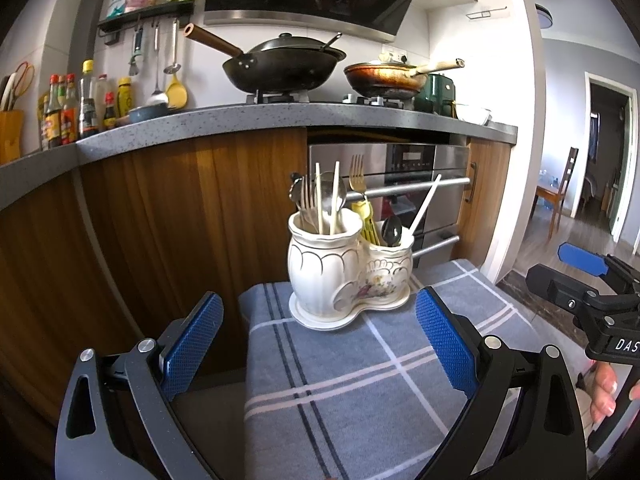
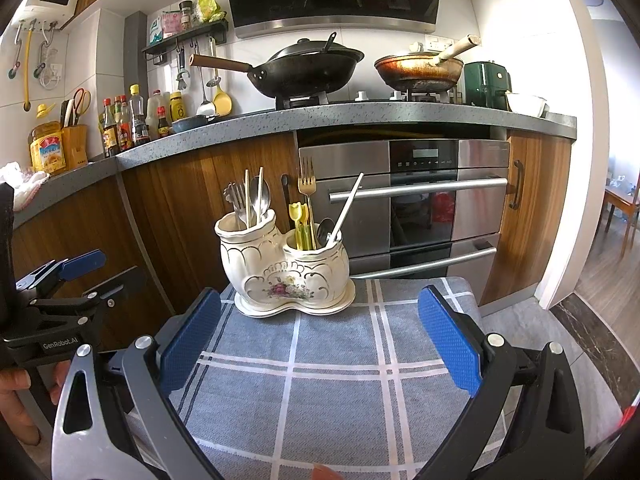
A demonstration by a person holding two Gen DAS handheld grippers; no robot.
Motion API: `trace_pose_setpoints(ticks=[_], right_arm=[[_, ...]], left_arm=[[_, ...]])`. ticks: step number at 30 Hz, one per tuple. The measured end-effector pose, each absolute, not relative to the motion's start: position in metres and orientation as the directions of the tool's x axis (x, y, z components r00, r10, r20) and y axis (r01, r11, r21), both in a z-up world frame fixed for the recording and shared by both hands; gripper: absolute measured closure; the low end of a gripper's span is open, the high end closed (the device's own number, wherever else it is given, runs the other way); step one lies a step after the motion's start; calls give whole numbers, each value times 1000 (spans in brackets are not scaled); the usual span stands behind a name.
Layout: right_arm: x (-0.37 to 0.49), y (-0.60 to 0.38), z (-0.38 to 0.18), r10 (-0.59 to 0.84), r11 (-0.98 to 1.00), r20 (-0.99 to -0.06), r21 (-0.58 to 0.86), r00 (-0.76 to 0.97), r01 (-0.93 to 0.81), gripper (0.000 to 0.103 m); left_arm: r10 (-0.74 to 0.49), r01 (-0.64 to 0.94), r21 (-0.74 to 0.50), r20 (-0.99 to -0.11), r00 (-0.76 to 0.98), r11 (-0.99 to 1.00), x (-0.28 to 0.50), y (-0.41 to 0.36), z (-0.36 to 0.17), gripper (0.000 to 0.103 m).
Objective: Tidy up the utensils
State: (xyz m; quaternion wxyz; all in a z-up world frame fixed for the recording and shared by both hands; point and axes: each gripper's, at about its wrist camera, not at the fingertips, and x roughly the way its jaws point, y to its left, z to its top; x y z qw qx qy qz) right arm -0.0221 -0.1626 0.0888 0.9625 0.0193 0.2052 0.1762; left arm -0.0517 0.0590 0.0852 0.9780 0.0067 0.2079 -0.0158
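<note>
A white ceramic double-pot utensil holder (image 1: 344, 272) (image 2: 284, 268) with a flower print stands on a blue plaid cloth (image 1: 360, 380) (image 2: 340, 380). Its taller pot holds forks, a spoon and pale chopsticks (image 1: 326, 200) (image 2: 252, 200). Its shorter pot holds a gold fork (image 1: 357, 178) (image 2: 307, 188), yellow utensils (image 2: 301, 226), a dark spoon (image 1: 391, 231) and a white stick (image 1: 424, 206) (image 2: 347, 208). My left gripper (image 1: 320, 344) is open and empty, short of the holder. My right gripper (image 2: 320, 340) is open and empty, also short of it.
The cloth covers a small stand in front of a wooden cabinet and a steel oven (image 2: 420, 196). The grey counter (image 2: 320, 116) above carries two woks, bottles and a knife block. The other gripper shows at the right edge (image 1: 592, 300) and left edge (image 2: 60, 292).
</note>
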Motion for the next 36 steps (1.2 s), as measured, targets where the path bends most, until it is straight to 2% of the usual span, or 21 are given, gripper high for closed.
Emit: trace_pose_setpoints(ticks=[21,30,36], right_arm=[[-22,-158,83,350,936,-406,118,844,-332,6],[-18,-158,82,352,935,-415,124,839,-331,6],[-15,-159,80,354,935,-425,130,833,-331,6]], left_arm=[[-19,24,7,-402,915,1000,-52,58,83,7],[-13,24,28,-344,939,999,-58,60,88,6],[-18,25,15,-354,935,1000,-56,61,87,5]])
